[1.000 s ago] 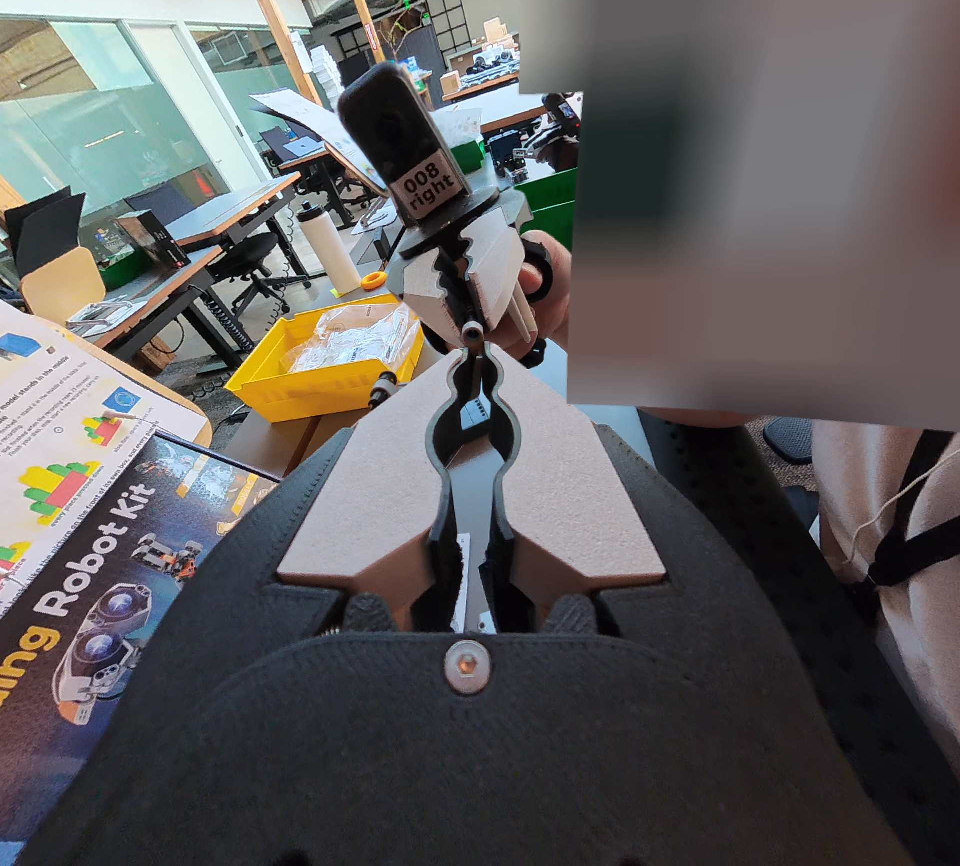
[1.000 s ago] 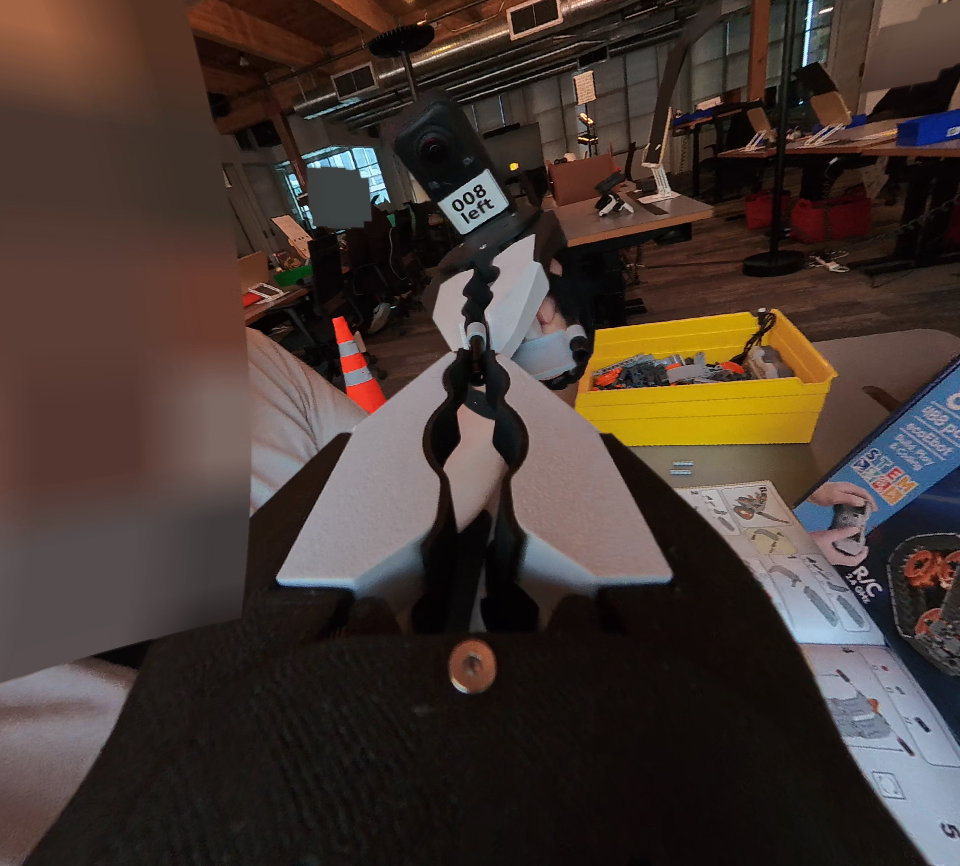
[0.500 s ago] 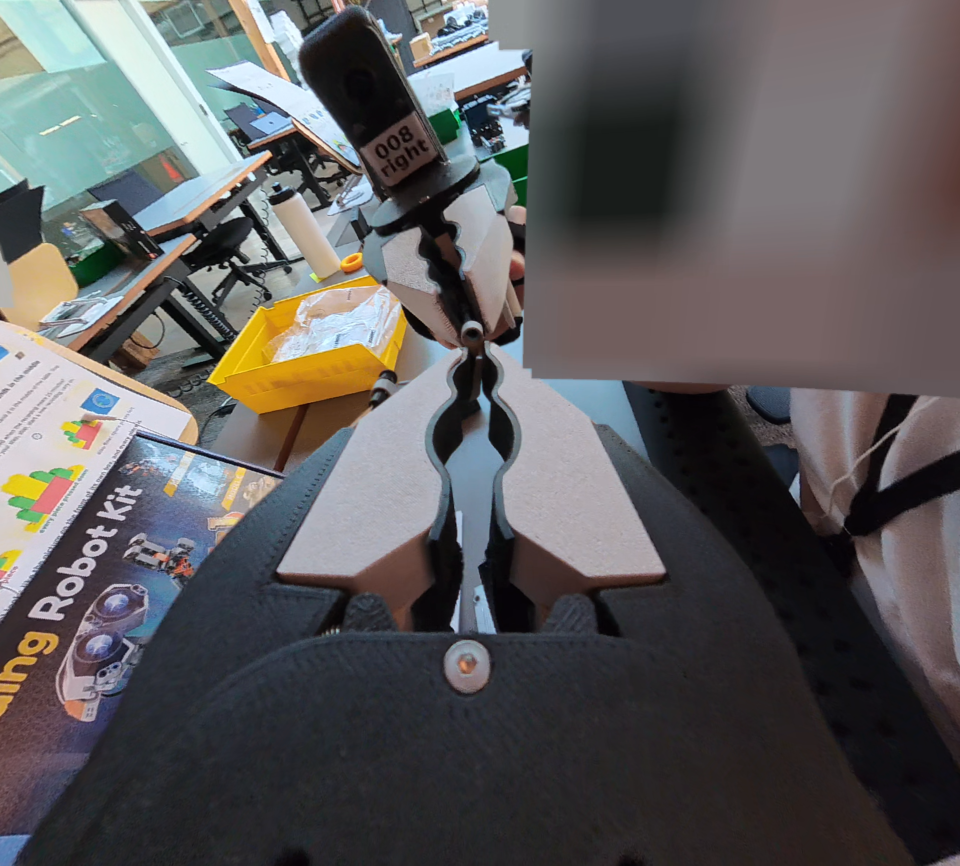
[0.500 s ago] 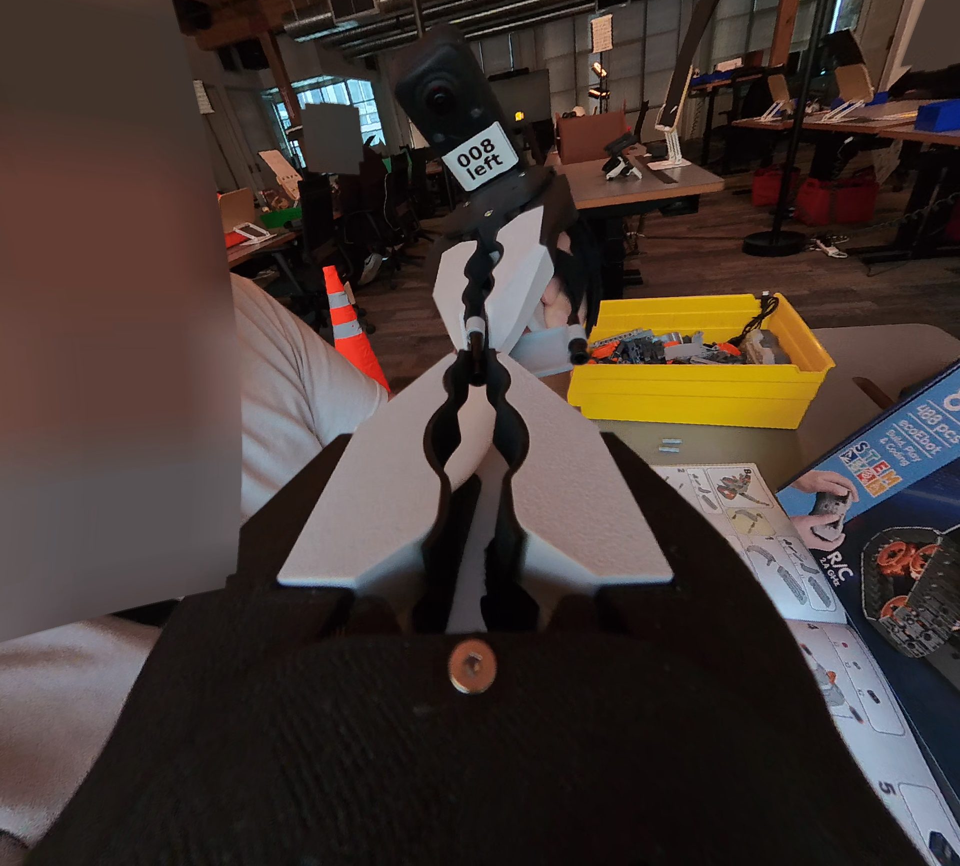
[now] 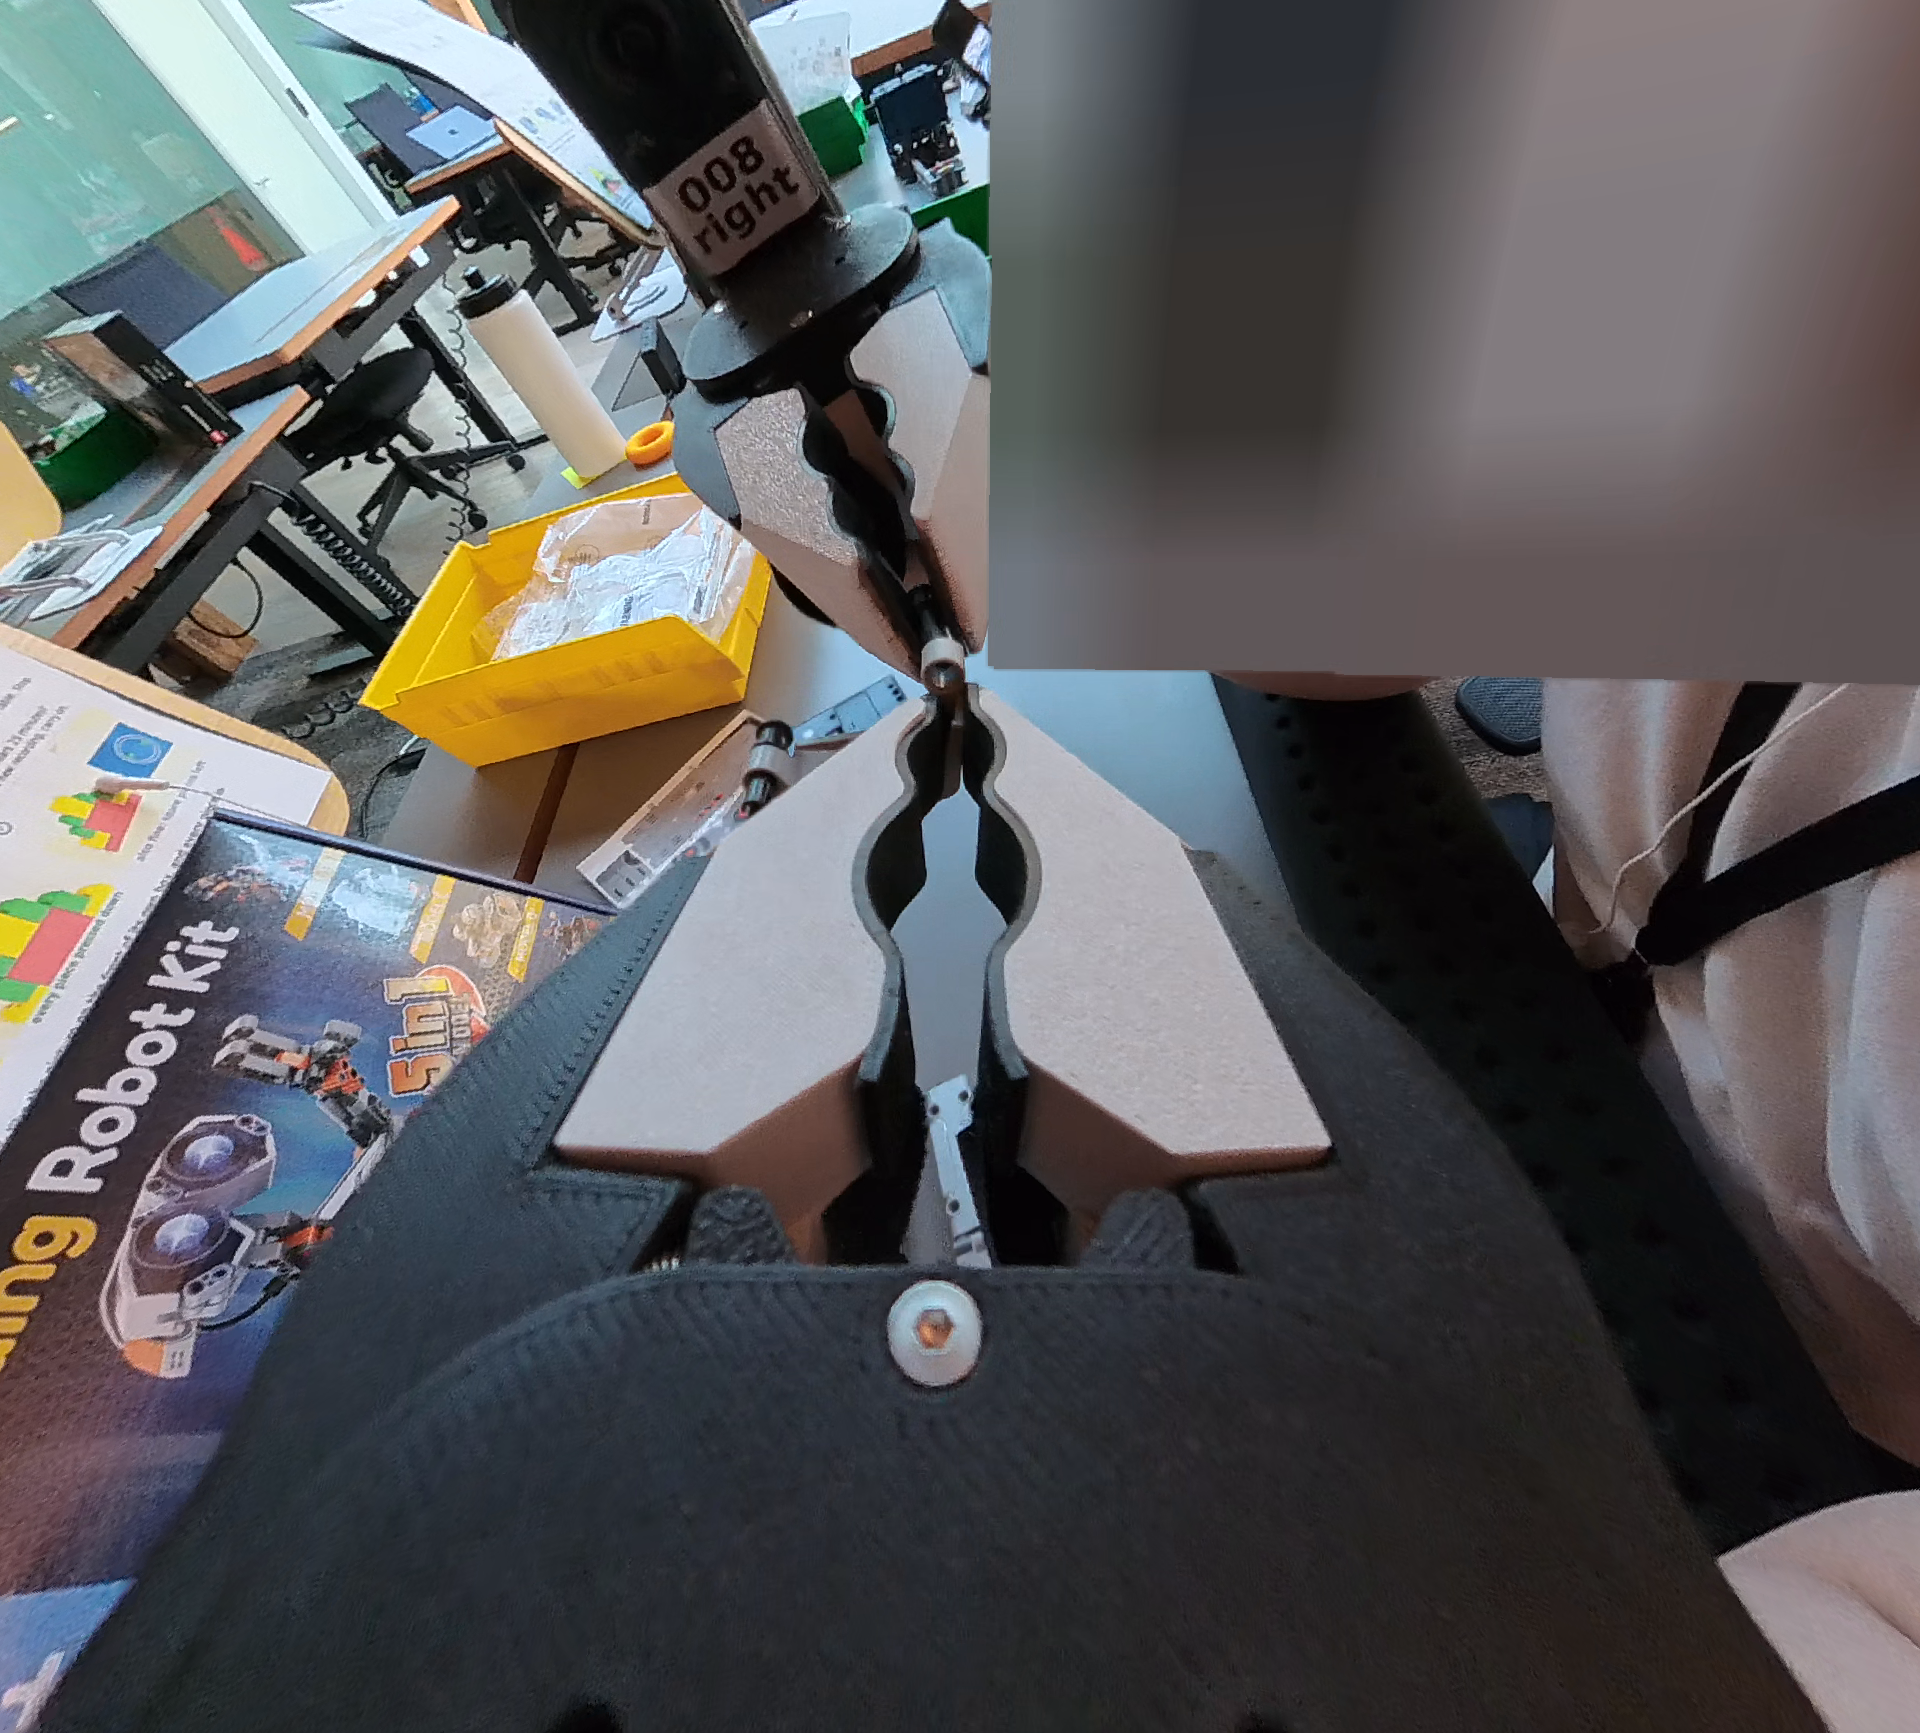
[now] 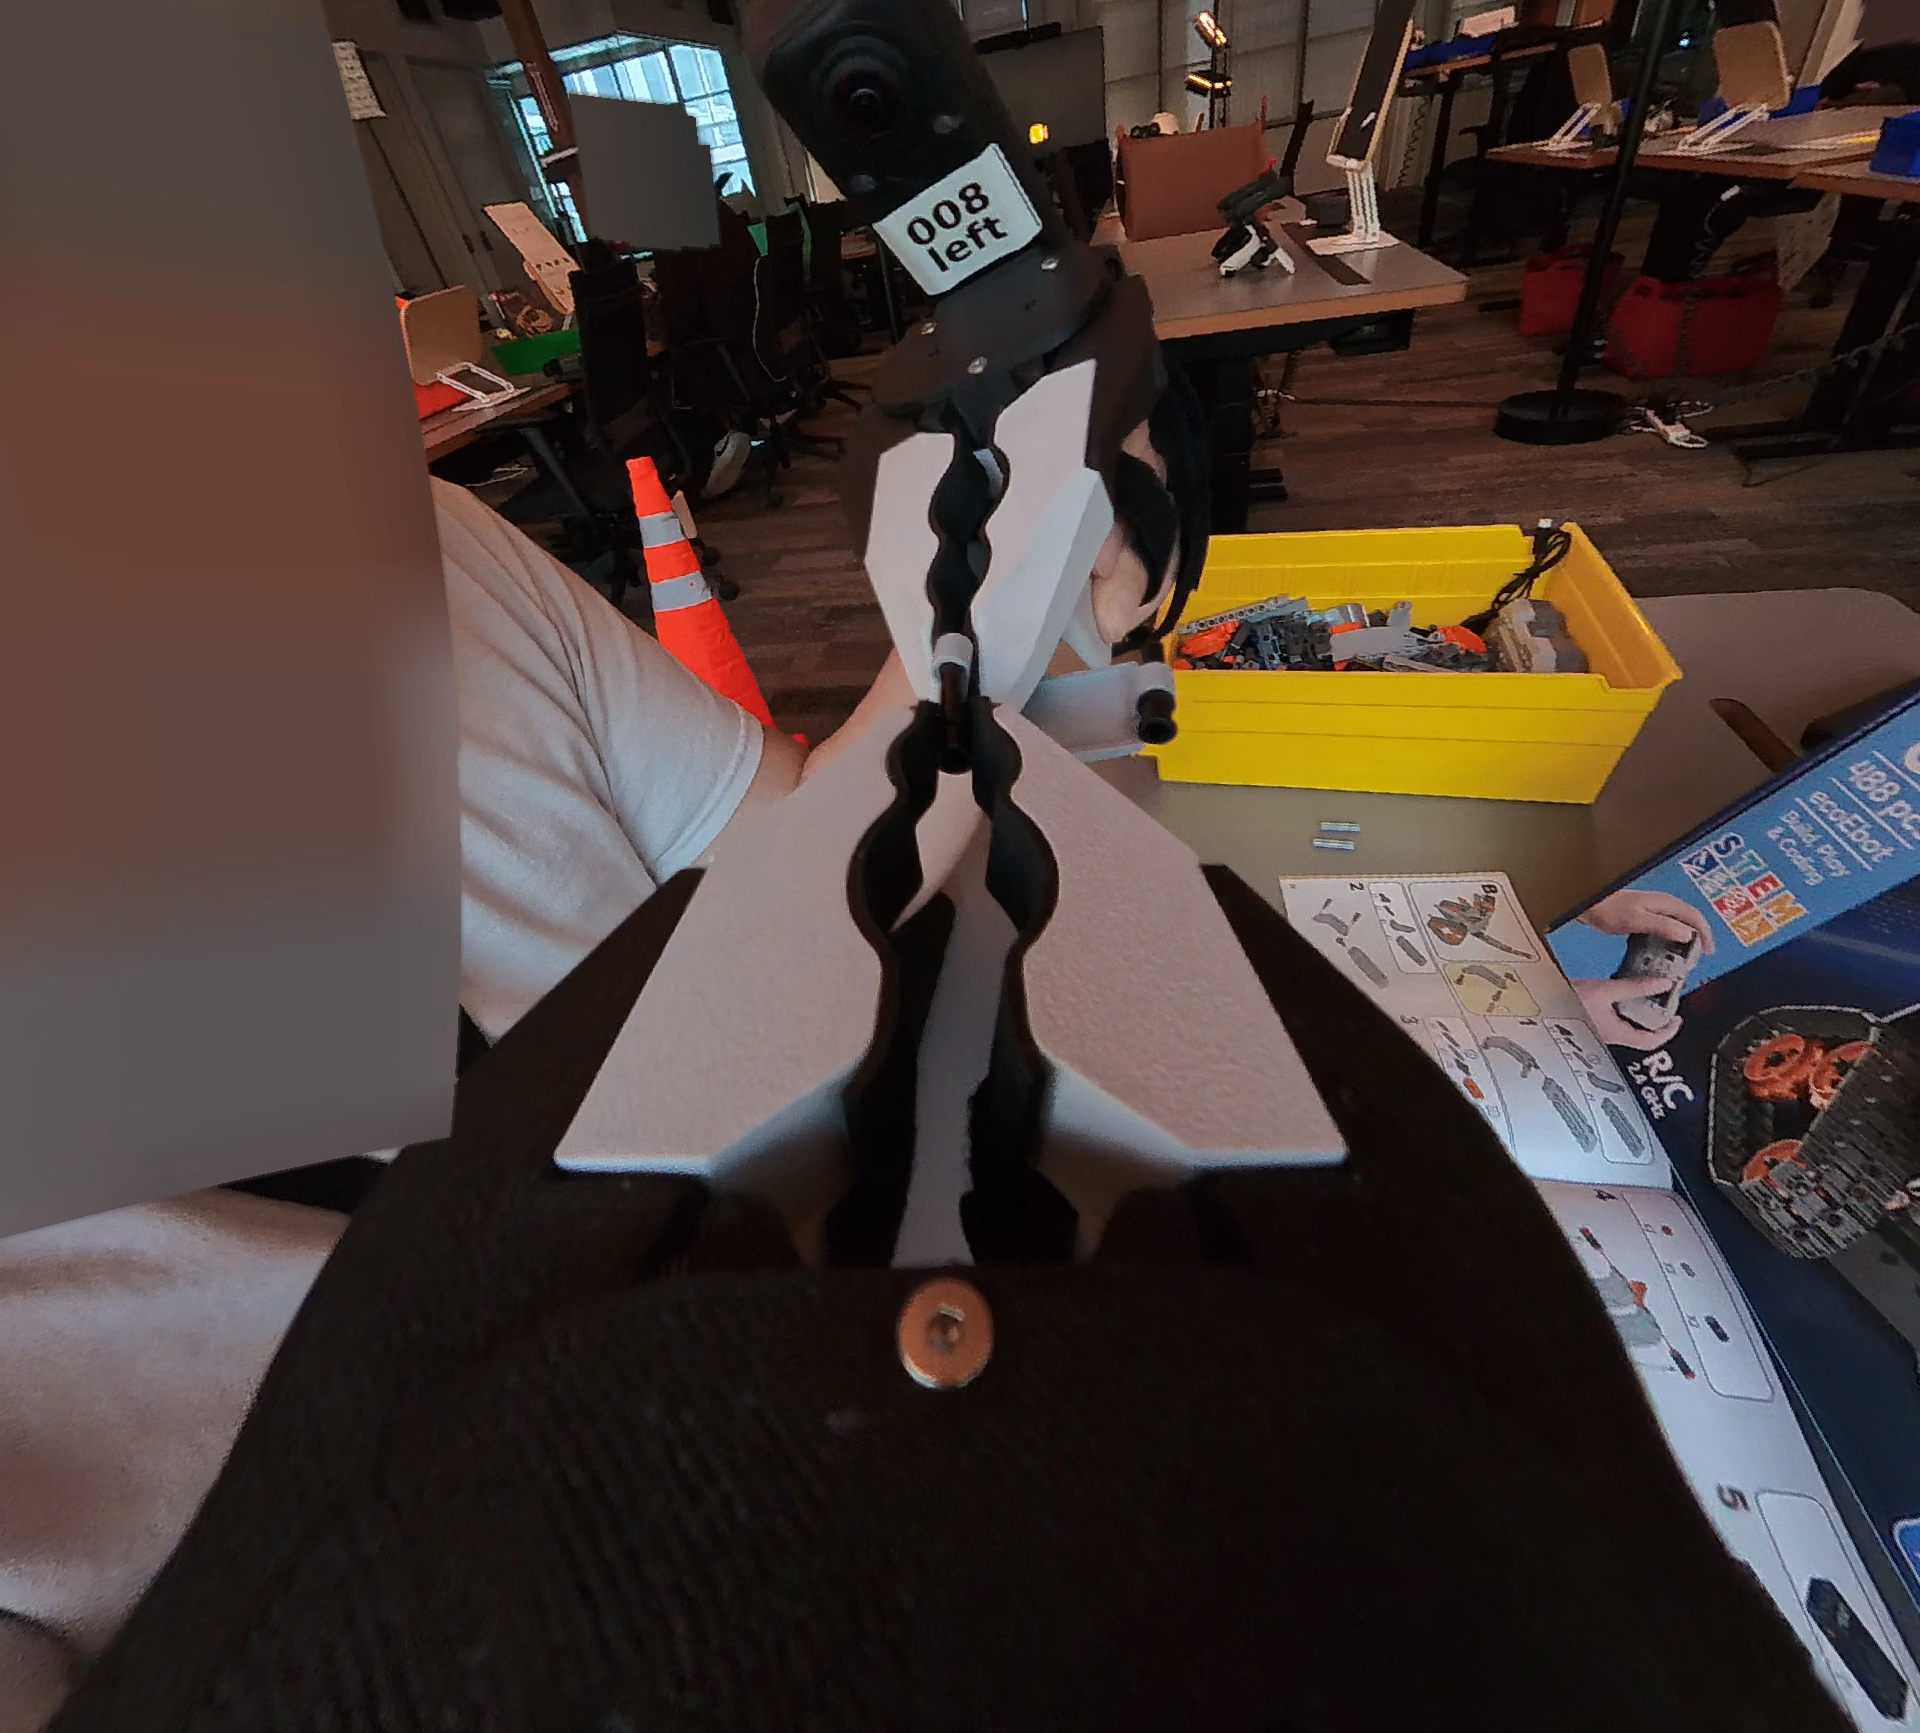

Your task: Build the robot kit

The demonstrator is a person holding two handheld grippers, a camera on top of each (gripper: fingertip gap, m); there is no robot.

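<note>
My left gripper (image 5: pixel 942 722) and right gripper (image 6: pixel 951 738) face each other tip to tip above the table edge. A short black axle with a pale bushing (image 5: pixel 943 673) runs between the two tips; the bushing also shows in the right wrist view (image 6: pixel 954 650). The right gripper, also in the left wrist view (image 5: pixel 930 623), is shut on the black axle. The left gripper, also in the right wrist view (image 6: pixel 961 634), is shut on a light grey beam (image 6: pixel 1086 696) that carries a second black pin (image 6: pixel 1151 712) off to one side.
A yellow bin of plastic bags (image 5: pixel 561 696) stands beyond the left gripper. A yellow bin of loose parts (image 6: pixel 1403 748) stands beyond the right one. A kit box (image 5: pixel 208 1060) and an instruction booklet (image 6: pixel 1455 987) lie on the table. A person's pale shirt (image 6: pixel 582 696) is close. Both grippers' tips are close together, under 4 cm apart.
The two grippers have come closer together and tilted downward; each now looks larger in the other's view. Both stay shut on their parts.
</note>
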